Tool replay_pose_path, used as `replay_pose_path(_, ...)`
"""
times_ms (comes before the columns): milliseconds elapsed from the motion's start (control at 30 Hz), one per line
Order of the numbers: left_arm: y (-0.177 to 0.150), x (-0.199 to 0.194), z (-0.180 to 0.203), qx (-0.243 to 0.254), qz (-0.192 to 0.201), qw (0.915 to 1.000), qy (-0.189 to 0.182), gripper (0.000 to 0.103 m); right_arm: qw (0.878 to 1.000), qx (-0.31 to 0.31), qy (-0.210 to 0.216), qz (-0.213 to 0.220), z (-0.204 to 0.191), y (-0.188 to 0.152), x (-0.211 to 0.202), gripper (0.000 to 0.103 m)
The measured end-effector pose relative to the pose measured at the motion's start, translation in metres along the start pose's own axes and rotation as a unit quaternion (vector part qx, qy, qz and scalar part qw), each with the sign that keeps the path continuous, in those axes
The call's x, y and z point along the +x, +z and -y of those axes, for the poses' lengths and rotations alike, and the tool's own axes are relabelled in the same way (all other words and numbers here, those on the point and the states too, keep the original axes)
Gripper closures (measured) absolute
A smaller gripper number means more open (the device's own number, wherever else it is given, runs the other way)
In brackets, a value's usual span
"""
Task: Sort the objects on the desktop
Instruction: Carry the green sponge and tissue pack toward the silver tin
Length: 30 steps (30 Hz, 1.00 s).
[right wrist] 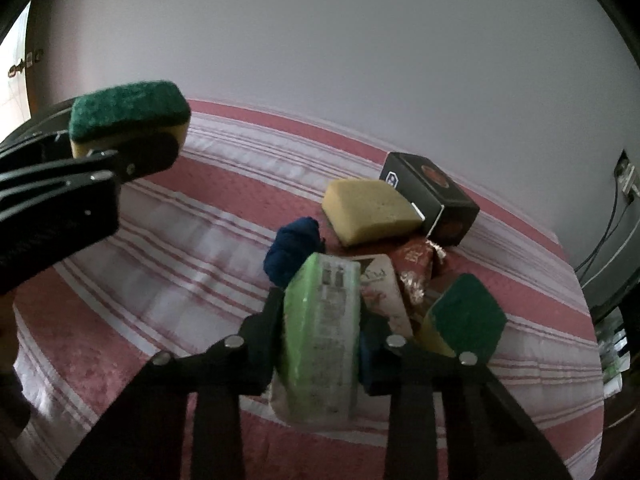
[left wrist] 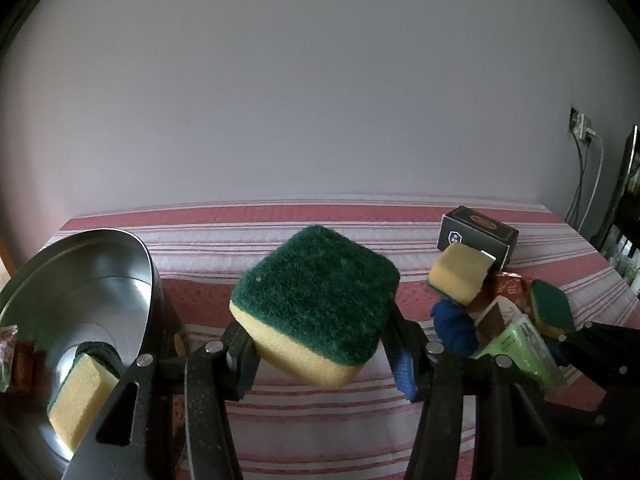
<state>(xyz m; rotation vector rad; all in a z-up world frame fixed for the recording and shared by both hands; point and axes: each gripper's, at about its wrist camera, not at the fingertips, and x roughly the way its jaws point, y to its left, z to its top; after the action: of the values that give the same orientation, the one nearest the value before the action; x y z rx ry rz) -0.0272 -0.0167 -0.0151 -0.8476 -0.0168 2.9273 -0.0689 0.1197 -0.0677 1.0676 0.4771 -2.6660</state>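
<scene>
A pink-and-white striped bench (left wrist: 320, 432) ran to a plain wall, broad and bare in the middle; one steel bowl (left wrist: 80, 280) sat at its left edge holding one sponge (left wrist: 80, 400). Four sponges showed in all: that one, one (left wrist: 316, 300) clamped in the left hand-held gripper (left wrist: 320, 352) above the cloth, and two in the right-hand pile (right wrist: 372, 212) (right wrist: 468, 316). The right hand-held gripper (right wrist: 320, 340) was clamped on one green packet (right wrist: 320, 328), beside one black box (right wrist: 432, 196) and what looked like a blue cloth (right wrist: 292, 248).

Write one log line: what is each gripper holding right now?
left gripper: shut on sponge | right gripper: shut on green packet | steel bowl: one sponge inside
</scene>
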Motion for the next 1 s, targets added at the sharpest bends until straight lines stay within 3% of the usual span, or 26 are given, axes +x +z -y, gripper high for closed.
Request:
replay_pose_path(133, 0.000, -0.002, -0.004, -0.001, 0.001, 1.0000, -0.004, 0.047, 1.000, 0.013, 0.006, 0.011, 0.003, 0.002, -0.001, 0.077)
replay_pose_path(433, 0.002, -0.004, -0.006, -0.009, 0.008, 0.9998, -0.014, 0.047, 0.987, 0.100, 0.058, 0.112, 0.031, -0.017, -0.047, 0.077)
replay_pose_path(700, 0.000, -0.007, -0.001, 0.002, 0.011, 0.9997, -0.020, 0.047, 0.979, 0.152, 0.073, 0.111, 0.050, -0.027, -0.056, 0.077)
replay_pose_path(1000, -0.014, -0.027, -0.004, -0.014, 0.010, 0.9989, -0.043, 0.047, 0.979, 0.134, 0.083, 0.128, 0.036, -0.022, -0.080, 0.077)
